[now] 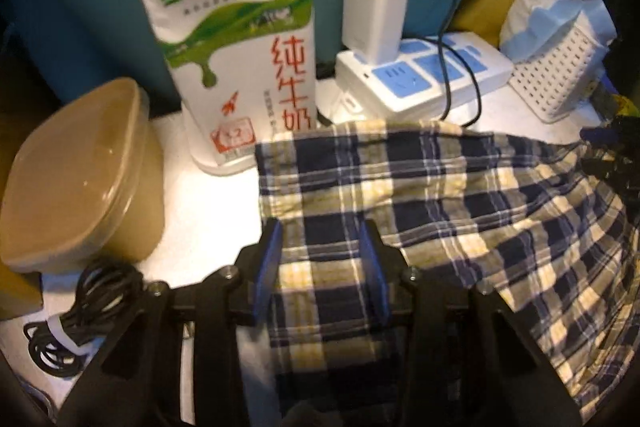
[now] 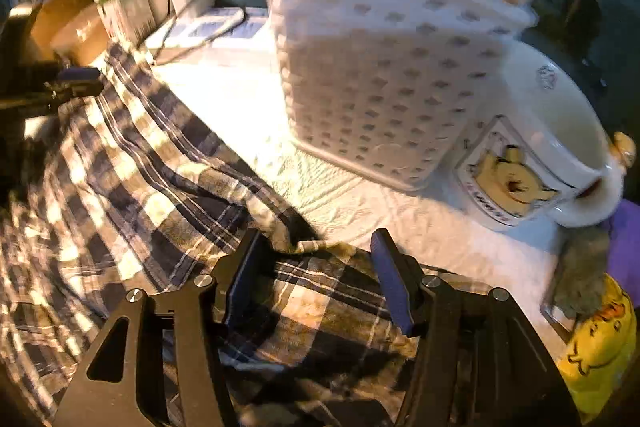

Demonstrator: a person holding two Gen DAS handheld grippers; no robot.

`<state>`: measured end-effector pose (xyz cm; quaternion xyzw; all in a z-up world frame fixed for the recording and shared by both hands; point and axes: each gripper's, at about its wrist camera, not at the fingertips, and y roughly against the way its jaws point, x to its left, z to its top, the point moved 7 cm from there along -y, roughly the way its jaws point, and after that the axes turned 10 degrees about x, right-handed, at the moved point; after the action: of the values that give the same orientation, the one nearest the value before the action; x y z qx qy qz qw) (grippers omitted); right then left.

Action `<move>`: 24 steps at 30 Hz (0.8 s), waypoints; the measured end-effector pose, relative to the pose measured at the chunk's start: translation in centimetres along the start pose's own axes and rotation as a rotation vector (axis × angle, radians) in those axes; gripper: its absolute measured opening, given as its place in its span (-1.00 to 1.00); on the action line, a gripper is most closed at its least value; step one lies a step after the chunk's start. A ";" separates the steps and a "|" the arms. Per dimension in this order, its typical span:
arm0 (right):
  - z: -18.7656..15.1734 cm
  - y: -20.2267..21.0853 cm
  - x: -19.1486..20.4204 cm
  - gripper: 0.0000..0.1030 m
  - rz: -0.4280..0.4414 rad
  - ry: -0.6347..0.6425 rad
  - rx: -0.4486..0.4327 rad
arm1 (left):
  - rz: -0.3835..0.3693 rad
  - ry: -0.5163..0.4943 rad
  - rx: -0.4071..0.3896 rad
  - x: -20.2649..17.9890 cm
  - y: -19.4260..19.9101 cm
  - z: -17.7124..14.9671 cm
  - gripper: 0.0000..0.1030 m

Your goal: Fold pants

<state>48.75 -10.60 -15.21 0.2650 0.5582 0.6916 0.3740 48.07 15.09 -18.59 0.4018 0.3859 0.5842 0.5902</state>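
Note:
Plaid pants (image 1: 440, 187) in navy, white and yellow lie rumpled across a white table (image 1: 208, 195). My left gripper (image 1: 320, 231) points down over their left part. Its blue pads (image 1: 270, 267) stand apart, the cloth showing flat between them with nothing pinched. In the right wrist view the pants (image 2: 140, 167) spread to the left, with a bunched edge just ahead of my right gripper (image 2: 317, 239). It hangs wide open above the cloth, its fingers (image 2: 392, 279) clear of it. The left gripper (image 2: 76, 79) shows far off at the cloth's other end.
A milk carton (image 1: 248, 67), a power strip (image 1: 420, 75) with a charger (image 1: 372, 19) and a white perforated basket (image 2: 380, 67) line the back. A brown lidded bowl (image 1: 80, 179) and a coiled black cable (image 1: 80, 307) sit left. A white mug (image 2: 540, 147) stands right.

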 end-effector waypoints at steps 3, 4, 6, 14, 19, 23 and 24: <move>0.7 0.0 1.3 -0.91 0.008 0.041 -0.010 | 0.012 -0.015 -0.006 -0.2 0.0 0.1 -0.20; 1.0 -0.1 1.8 -0.91 -0.037 0.068 -0.012 | -0.003 -0.004 -0.017 -0.1 0.0 0.2 -0.21; 1.7 -0.3 2.6 -0.93 -0.094 0.107 -0.024 | -0.013 0.002 -0.037 0.0 0.0 0.2 -0.27; 4.6 -0.2 2.5 -0.93 -0.148 0.070 -0.078 | 0.047 0.110 -0.086 3.8 1.6 -0.4 -0.83; 3.7 1.7 2.5 -0.56 -0.162 0.062 -0.072 | -0.003 0.160 -0.182 5.6 6.2 -1.0 -0.80; 1.2 6.1 2.2 0.33 -0.160 0.034 -0.138 | -0.046 0.140 -0.203 5.0 9.8 -3.5 -0.73; 0.0 7.3 2.0 0.33 -0.160 0.028 -0.150 | -0.053 0.134 -0.206 4.5 10.3 -4.2 -0.70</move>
<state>45.96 -9.66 -8.24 0.1808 0.5294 0.7031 0.4390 40.33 19.58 -10.59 0.2887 0.3732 0.6304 0.6165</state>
